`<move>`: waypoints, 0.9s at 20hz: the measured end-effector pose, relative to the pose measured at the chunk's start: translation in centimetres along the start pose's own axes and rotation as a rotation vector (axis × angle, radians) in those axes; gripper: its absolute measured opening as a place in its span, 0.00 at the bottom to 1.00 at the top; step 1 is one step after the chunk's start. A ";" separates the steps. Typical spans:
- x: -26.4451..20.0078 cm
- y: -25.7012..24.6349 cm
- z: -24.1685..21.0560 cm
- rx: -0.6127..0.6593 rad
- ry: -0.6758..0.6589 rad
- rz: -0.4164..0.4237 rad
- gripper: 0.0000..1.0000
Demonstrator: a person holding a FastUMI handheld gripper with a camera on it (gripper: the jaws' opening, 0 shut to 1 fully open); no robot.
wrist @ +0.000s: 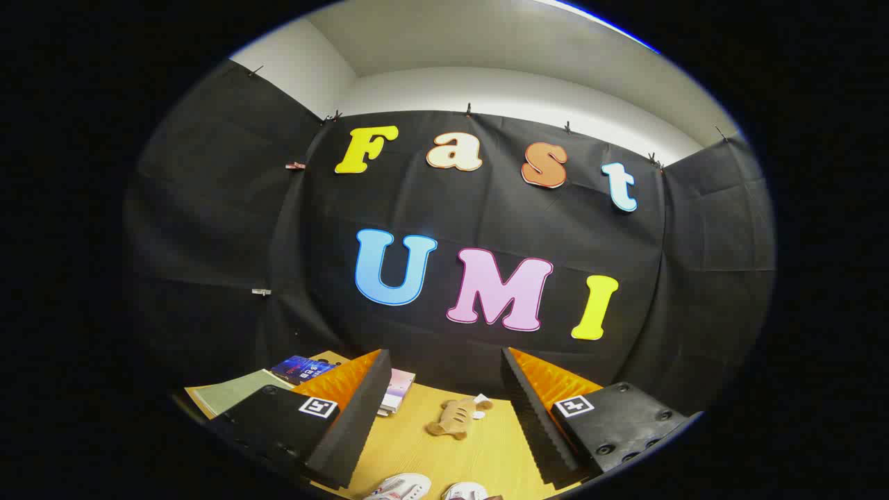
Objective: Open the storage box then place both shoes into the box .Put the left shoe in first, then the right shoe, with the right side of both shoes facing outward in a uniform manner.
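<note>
Gripper [444, 410] fingers spread wide, nothing between them, pitched up toward the booth wall. Nearest, at 6 o'clock, below and between the fingers: two white shoes side by side on the wooden table [479, 451], left shoe [401, 486] with coloured side marks, right shoe [464, 492] mostly cut off, only its top showing. Can't tell toe direction or long axis from here, too little of either in sight. That's the key relation: shoes sit under the tool, so my read is it has to tip down before any grasp. Storage box isn't located, so opening looks not yet started. Further out at 12 between the fingers: small tan plush toy [455, 419], soft, lumpy, lying flat. At 10 to 11, beyond the left finger: green flat sheet [233, 391], dark blue book [300, 368], a stack of thin booklets [397, 390]. Table surface smooth, light wood grain.
</note>
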State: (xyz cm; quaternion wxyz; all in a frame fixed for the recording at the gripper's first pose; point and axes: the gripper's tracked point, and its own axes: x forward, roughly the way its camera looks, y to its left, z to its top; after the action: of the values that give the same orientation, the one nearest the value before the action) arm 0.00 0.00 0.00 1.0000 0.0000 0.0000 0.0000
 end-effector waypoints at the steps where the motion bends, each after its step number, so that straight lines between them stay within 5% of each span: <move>1: 0.1 0.2 -0.1 0.000 0.002 0.001 0.97; 18: 0.0 1.0 -0.6 0.005 0.023 0.023 0.97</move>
State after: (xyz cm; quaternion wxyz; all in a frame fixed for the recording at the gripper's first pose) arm -0.03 1.03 -0.60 0.9999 0.0025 0.0114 0.0117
